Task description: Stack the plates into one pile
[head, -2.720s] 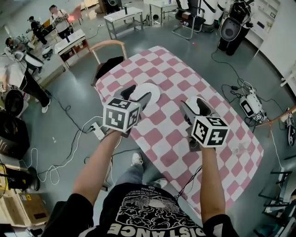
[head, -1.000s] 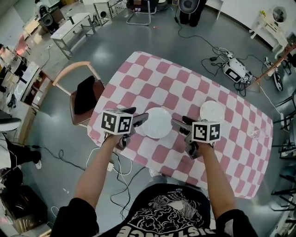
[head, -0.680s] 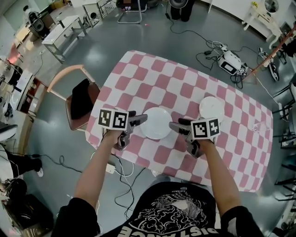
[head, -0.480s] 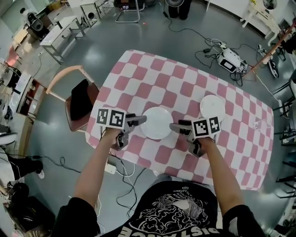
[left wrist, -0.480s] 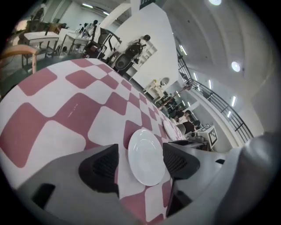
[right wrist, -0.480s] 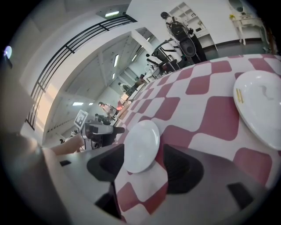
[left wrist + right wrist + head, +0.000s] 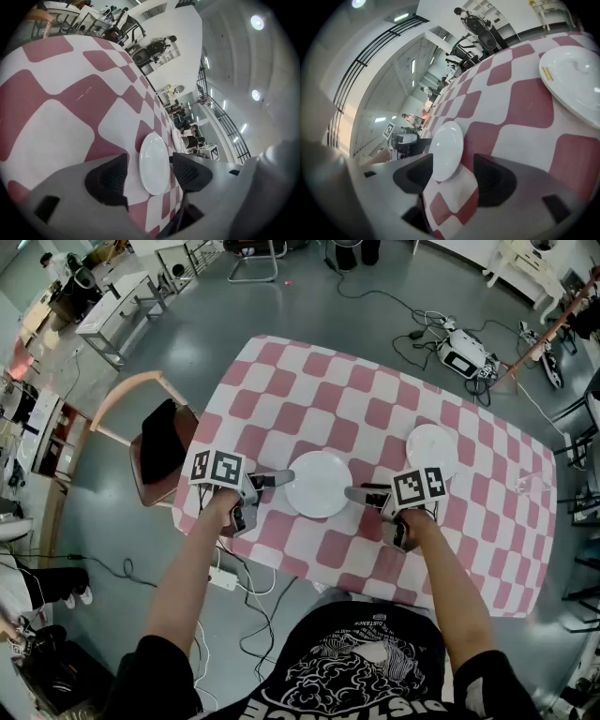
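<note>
Plates (image 7: 432,448) lie unstacked; your left tool (image 7: 285,477), just widening, and right tool (image 7: 354,493), just narrowing, flank the near plate (image 7: 319,484), both released. Next, grip its rim.

Far plate (image 7: 576,89), right gripper view: we log it cut off by the right edge.
Small clear object (image 7: 521,486) near the right end of the surface (image 7: 309,381), head view: too small for us to identify.
Surface's near edge: partly hidden under the person's forearms (image 7: 187,568).
</note>
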Tool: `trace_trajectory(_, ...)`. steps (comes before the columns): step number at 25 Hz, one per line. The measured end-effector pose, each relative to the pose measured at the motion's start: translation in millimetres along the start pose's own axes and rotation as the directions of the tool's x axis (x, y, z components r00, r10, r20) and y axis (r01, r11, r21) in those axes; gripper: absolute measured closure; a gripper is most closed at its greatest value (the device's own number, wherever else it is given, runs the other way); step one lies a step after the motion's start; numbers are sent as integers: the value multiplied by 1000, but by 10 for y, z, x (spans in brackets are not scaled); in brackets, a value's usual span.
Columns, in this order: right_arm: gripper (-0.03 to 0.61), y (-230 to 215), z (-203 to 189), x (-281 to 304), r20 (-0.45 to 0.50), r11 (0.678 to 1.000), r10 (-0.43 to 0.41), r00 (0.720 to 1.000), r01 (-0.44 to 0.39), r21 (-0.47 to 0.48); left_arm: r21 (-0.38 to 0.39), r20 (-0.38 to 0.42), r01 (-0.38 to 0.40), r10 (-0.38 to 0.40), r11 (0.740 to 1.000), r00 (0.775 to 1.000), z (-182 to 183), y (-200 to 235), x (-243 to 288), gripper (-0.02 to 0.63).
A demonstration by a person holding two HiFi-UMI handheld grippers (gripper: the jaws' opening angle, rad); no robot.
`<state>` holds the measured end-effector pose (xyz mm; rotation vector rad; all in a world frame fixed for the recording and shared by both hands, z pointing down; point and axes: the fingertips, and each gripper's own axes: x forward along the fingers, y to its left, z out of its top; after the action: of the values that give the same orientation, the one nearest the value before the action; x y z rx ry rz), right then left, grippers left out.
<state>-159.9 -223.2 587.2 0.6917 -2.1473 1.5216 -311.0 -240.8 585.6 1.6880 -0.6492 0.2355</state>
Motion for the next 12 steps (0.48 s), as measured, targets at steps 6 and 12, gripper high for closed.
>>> trace_trajectory(6,316,43,2,56,13,998,34,999,-35,50,-8,-8,-9,9,1000,1000,-14,41,-10,342)
trace_trajectory(12,327,66,14,92,22,996,48,999,-50,80,10,-39,-7,8,1000,999,-67,-21,78,348)
